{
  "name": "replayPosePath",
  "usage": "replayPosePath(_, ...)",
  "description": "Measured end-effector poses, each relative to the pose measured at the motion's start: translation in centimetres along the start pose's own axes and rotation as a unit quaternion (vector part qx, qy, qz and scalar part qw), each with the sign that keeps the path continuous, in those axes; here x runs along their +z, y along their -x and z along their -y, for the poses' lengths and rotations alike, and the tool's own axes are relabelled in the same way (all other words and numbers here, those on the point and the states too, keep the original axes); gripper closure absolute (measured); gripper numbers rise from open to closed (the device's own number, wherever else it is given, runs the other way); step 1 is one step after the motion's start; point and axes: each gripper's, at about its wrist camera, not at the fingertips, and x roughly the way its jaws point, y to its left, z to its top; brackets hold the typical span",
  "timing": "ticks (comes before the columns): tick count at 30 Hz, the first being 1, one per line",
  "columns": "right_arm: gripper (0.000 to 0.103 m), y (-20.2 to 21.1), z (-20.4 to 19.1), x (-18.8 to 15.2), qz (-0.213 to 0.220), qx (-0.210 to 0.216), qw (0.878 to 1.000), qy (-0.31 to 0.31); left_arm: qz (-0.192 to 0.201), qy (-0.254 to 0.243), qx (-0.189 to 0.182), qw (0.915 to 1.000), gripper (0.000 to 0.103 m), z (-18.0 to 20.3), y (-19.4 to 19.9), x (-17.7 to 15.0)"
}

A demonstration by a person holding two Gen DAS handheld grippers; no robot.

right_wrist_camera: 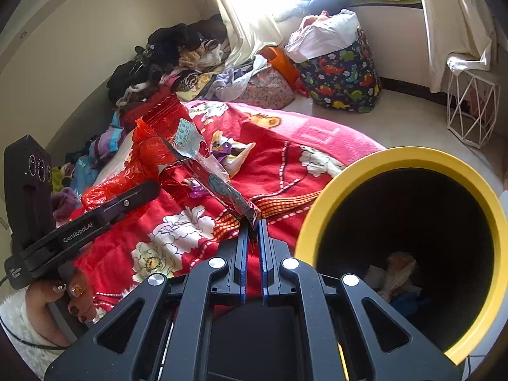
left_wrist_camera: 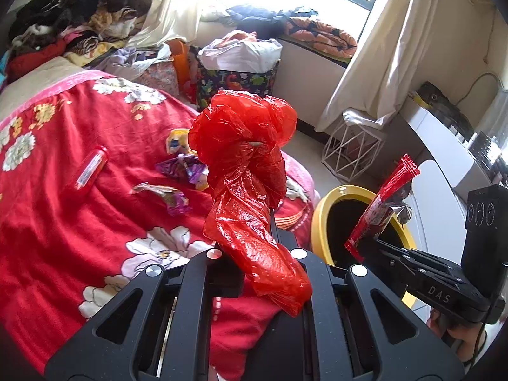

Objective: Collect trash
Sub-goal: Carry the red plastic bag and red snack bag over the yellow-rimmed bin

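Note:
My left gripper (left_wrist_camera: 254, 222) is shut on a crumpled red plastic bag (left_wrist_camera: 247, 165) and holds it above the red floral bedspread (left_wrist_camera: 63, 222). My right gripper (right_wrist_camera: 253, 222) is shut on a long red snack wrapper (right_wrist_camera: 203, 165), held up beside the yellow-rimmed black bin (right_wrist_camera: 412, 158). In the left wrist view the wrapper (left_wrist_camera: 381, 200) stands over the bin (left_wrist_camera: 324, 222). Some trash lies in the bin's bottom (right_wrist_camera: 393, 273). On the bedspread lie a purple wrapper (left_wrist_camera: 184, 168), a clear-and-purple wrapper (left_wrist_camera: 165, 195), a yellow packet (left_wrist_camera: 176, 141) and a red tube (left_wrist_camera: 90, 168).
A clothes pile (left_wrist_camera: 63, 25) sits at the bed's far end. A dinosaur-print fabric basket (left_wrist_camera: 235, 79) and a white wire stool (left_wrist_camera: 349, 149) stand on the floor by the curtain (left_wrist_camera: 397, 47). A white desk (left_wrist_camera: 444, 146) is at the right.

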Motion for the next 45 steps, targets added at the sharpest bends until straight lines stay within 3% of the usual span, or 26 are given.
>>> replayPosePath(28, 0.097, 5.4, 6.5, -0.2, 0.047, -0.060, 0.995, -0.063, -0.010, -0.072, -0.048, 0.9962, 0.097, 6.6, -1.2, -0.4)
replayPosePath(45, 0.097, 6.7, 10.9, -2.1, 0.048, -0.092, 0.987, -0.124, -0.043, -0.115, -0.088, 0.9885, 0.097, 11.2, -3.4, -2.8)
